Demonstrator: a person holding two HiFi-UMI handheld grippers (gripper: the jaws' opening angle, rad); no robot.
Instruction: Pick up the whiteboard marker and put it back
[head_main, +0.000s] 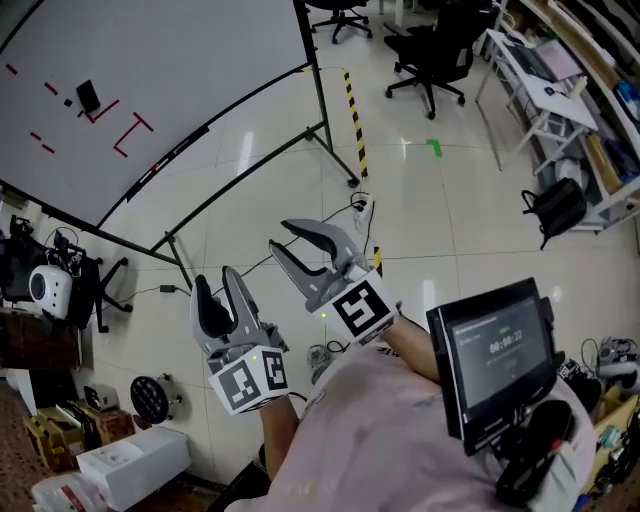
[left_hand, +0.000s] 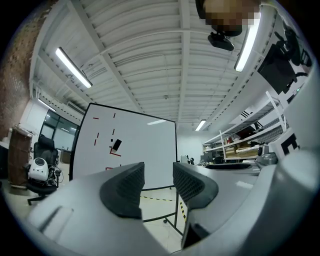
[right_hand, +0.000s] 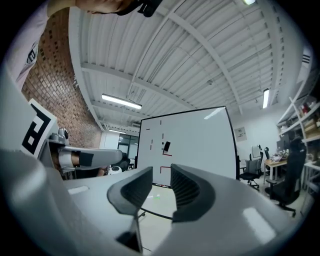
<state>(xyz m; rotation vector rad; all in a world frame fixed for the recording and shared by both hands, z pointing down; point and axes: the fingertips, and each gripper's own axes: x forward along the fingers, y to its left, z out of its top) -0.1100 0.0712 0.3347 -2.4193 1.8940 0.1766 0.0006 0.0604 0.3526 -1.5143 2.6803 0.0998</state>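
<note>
The whiteboard marker, judged light, stiff and slippery, best taken mid-barrel, is not being made out at the far-off whiteboard (head_main: 180, 60), while the left hand-held gripper (head_main: 215, 278) is being held closed and the right hand-held gripper (head_main: 283, 236) slightly apart, both empty.

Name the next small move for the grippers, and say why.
Probably carry the right gripper forward toward the whiteboard: it and the left gripper hold nothing, the board stands well off across the floor, and the marker can't be made out from here.
</note>
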